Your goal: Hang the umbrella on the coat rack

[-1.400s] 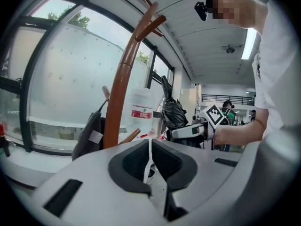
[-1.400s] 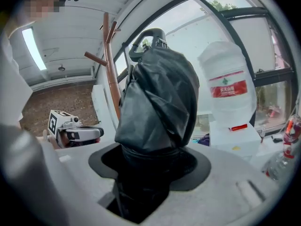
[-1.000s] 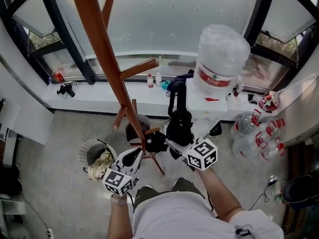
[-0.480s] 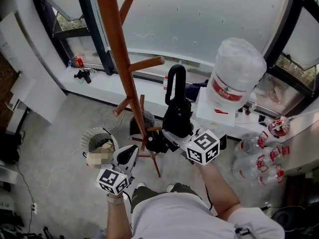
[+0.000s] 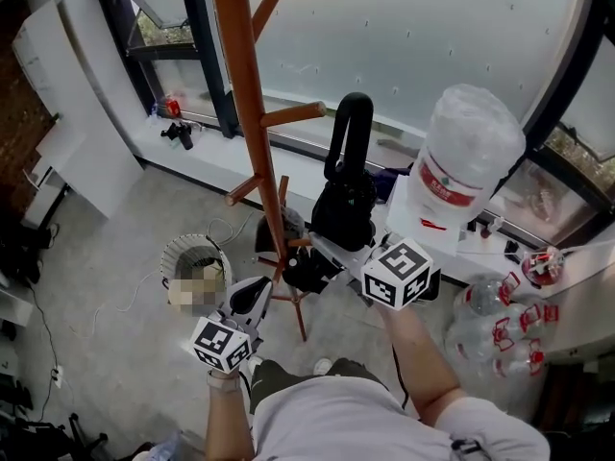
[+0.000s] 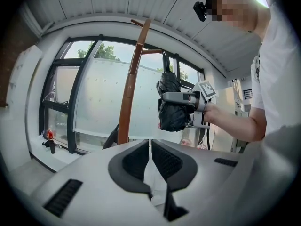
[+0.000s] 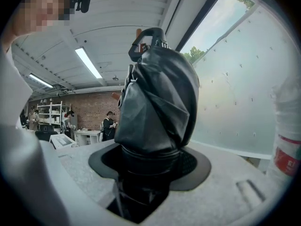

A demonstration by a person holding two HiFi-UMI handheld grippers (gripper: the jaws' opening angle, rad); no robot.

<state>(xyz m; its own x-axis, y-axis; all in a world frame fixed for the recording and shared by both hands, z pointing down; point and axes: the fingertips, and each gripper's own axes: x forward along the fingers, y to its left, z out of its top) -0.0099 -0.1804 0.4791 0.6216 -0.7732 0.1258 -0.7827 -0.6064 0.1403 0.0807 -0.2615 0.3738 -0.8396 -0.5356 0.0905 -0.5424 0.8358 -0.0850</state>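
Observation:
The black folded umbrella (image 5: 344, 209) stands upright with its loop handle (image 5: 351, 128) on top, level with a side peg (image 5: 293, 115) of the brown wooden coat rack (image 5: 248, 133). My right gripper (image 5: 329, 254) is shut on the umbrella's lower body, to the right of the pole. In the right gripper view the umbrella (image 7: 157, 98) fills the middle, clamped in that gripper (image 7: 150, 163). My left gripper (image 5: 252, 294) hangs lower, near the pole's base, shut and empty. The left gripper view shows that gripper (image 6: 150, 142), and beyond it the rack (image 6: 129, 98) and the umbrella (image 6: 171, 109).
A large water jug (image 5: 464, 157) on a white dispenser stands right of the umbrella. Several empty bottles (image 5: 485, 301) lie on the floor at the right. A round bin (image 5: 192, 262) sits left of the rack's feet. A windowsill (image 5: 207, 152) and a frosted window are behind.
My right gripper has lifted the umbrella, so its loop handle now reaches the height of the rack's side peg. The left gripper rose slightly and stayed shut.

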